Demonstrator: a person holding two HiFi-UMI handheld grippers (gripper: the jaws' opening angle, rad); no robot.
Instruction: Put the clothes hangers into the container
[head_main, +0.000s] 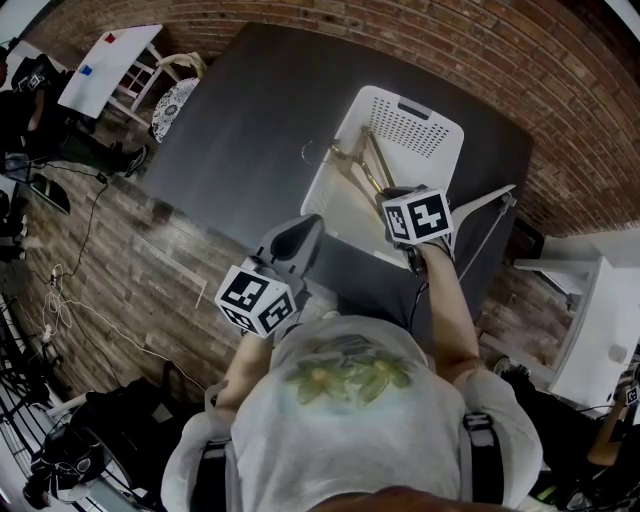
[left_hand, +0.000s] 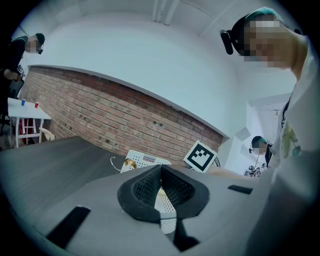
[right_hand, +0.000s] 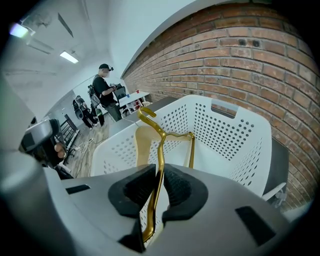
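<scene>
1. even, fairly bright indoor light; ceiling strips (right_hand: 69, 56) glow in the right gripper view.
2. heavy fisheye bending, with dark vignetted corners in all views.
3. soft sheen on the desk (head_main: 240, 110); the gold hanger (right_hand: 161, 150) glints faintly.

A red brick wall (head_main: 560, 90) backs the dark grey surface (head_main: 240, 130); a white side table (head_main: 105, 65) stands on the wood-plank floor (head_main: 110, 290).

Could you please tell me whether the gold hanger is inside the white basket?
Inside but not released: the gold metal clothes hanger reaches into the white perforated plastic basket, pinched between the right gripper's shut jaws.
</scene>
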